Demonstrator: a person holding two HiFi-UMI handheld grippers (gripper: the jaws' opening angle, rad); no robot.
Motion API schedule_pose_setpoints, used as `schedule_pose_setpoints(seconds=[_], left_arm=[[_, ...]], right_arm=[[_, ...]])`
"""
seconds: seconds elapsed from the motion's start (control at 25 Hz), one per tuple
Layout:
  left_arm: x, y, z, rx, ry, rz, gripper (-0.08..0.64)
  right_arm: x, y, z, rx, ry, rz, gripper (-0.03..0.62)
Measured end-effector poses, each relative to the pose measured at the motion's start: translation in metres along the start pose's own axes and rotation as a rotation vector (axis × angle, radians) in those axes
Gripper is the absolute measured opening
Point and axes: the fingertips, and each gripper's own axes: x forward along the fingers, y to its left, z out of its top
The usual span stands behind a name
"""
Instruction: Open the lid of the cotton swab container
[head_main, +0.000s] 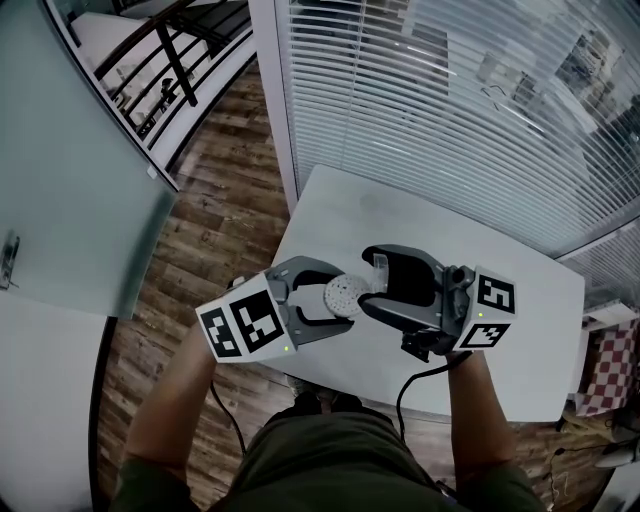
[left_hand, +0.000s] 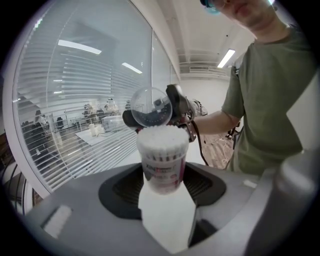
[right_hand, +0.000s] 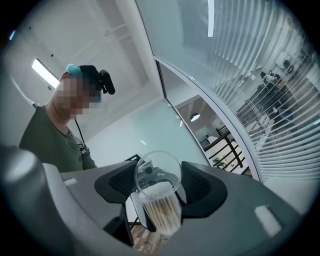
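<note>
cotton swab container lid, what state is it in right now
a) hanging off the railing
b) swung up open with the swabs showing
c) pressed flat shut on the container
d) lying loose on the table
b: in the left gripper view the clear lid stands tipped up above the cotton swab container, and the white swab tips at its mouth are uncovered.
</note>
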Motion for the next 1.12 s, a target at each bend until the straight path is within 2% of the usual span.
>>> schedule_pose_setpoints(seconds=[0.56, 1.12], left_arm=[[0.002, 0.007, -0.003, -0.02, -0.008, 0.032, 0.254], [0.009, 0.009, 0.001, -0.019, -0.007, 0.062, 0.255]], right_arm=[[-0.029, -0.012, -0.004, 0.04, -0.024, -0.056, 0.275], [-0.05, -0.023, -0.024, 0.096, -0.008, -0.091, 0.272]])
